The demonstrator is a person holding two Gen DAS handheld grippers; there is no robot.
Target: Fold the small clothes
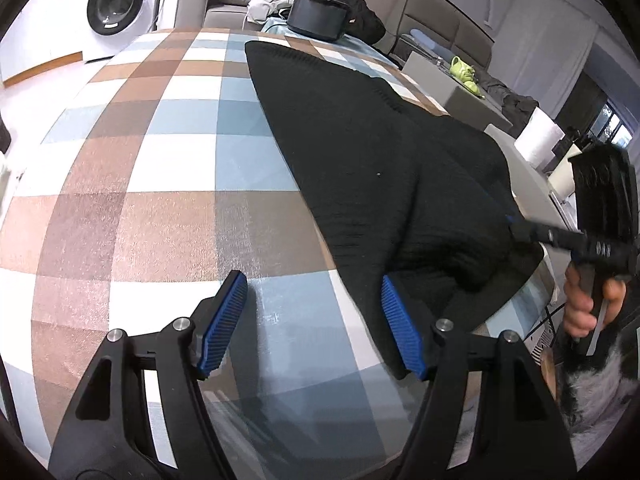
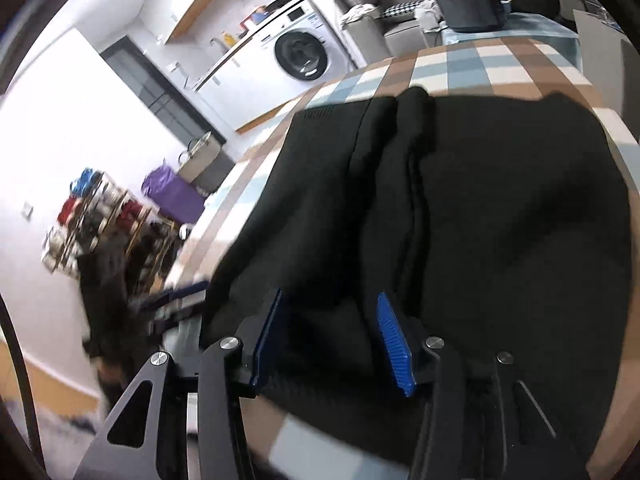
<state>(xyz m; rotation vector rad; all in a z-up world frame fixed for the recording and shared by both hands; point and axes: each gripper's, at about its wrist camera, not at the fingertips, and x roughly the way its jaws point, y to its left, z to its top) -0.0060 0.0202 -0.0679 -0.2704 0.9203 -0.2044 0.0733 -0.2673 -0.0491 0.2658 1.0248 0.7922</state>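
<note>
The black garment (image 1: 360, 152) lies spread along the checked worktop (image 1: 160, 160), with a raised fold running down its middle. Your right gripper (image 2: 332, 336) hangs over its near edge, fingers part open and holding nothing. Your left gripper (image 1: 314, 320) stands wide and empty, one finger at the garment's edge. Pinch both corners squarely before lifting.

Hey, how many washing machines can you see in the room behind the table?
1. The washing machine stands against the back wall beyond the checked table; both wrist views show the same one. Others may be hidden.
</note>
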